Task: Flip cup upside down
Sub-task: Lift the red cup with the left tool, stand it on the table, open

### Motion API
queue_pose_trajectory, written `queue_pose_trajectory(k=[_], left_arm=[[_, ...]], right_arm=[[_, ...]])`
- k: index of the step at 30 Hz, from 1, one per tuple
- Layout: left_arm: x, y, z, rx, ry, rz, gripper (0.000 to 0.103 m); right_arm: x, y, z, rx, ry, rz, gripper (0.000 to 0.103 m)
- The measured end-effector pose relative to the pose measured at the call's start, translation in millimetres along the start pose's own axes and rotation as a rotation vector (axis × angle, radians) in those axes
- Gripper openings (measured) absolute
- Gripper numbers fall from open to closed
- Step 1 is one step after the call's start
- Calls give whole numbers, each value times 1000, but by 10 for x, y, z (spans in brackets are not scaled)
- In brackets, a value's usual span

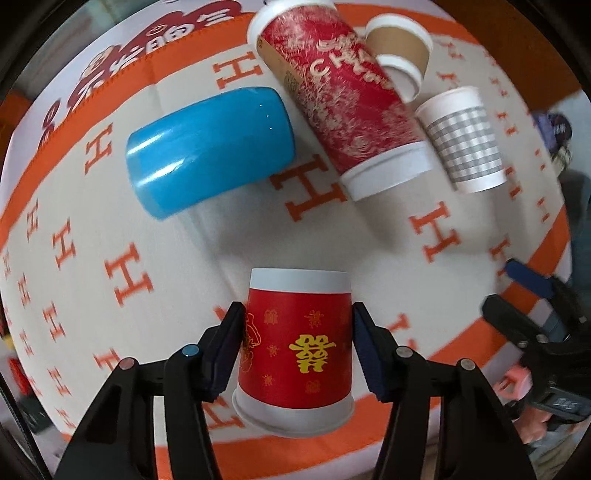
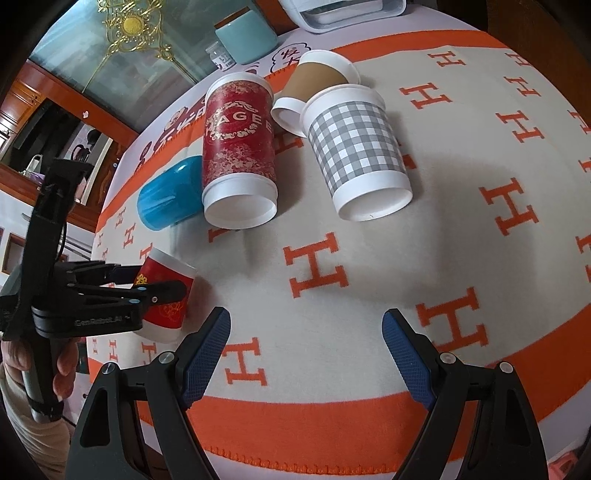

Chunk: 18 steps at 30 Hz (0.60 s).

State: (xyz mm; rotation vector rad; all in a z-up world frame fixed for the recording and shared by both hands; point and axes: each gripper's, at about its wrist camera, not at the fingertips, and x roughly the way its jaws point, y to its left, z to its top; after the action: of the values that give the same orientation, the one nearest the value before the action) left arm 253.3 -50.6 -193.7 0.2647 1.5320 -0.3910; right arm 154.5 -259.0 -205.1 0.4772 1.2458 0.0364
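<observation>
A small red paper cup (image 1: 295,350) with a gold double-happiness sign sits between the fingers of my left gripper (image 1: 297,325), its white base pointing away and its rim towards the camera. The pads stand at both of its sides, touching or nearly touching. In the right wrist view the same cup (image 2: 166,291) is at the left, tilted, with the left gripper (image 2: 147,284) around it near the cloth's edge. My right gripper (image 2: 306,332) is open and empty above the cloth.
An orange-and-cream H-patterned cloth (image 2: 369,258) covers the table. Upside down on it stand a tall red cup (image 2: 238,147), a grey checked cup (image 2: 356,147) and a brown cup (image 2: 314,81). A blue cup (image 2: 170,192) lies beside them. A teal jar (image 2: 245,35) stands behind.
</observation>
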Motion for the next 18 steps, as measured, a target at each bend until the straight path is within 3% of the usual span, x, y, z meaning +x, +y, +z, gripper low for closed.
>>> queue_pose_trajectory(k=[10,18], left_arm=[[-39,-87,-707,-343,-28,-203,56],[328,-167,-833,-556,-16,-278,56]], right_arm=[[-280,-100,-266,11,-32,15,86],[-359,-293,-495,33,-21,7,86]])
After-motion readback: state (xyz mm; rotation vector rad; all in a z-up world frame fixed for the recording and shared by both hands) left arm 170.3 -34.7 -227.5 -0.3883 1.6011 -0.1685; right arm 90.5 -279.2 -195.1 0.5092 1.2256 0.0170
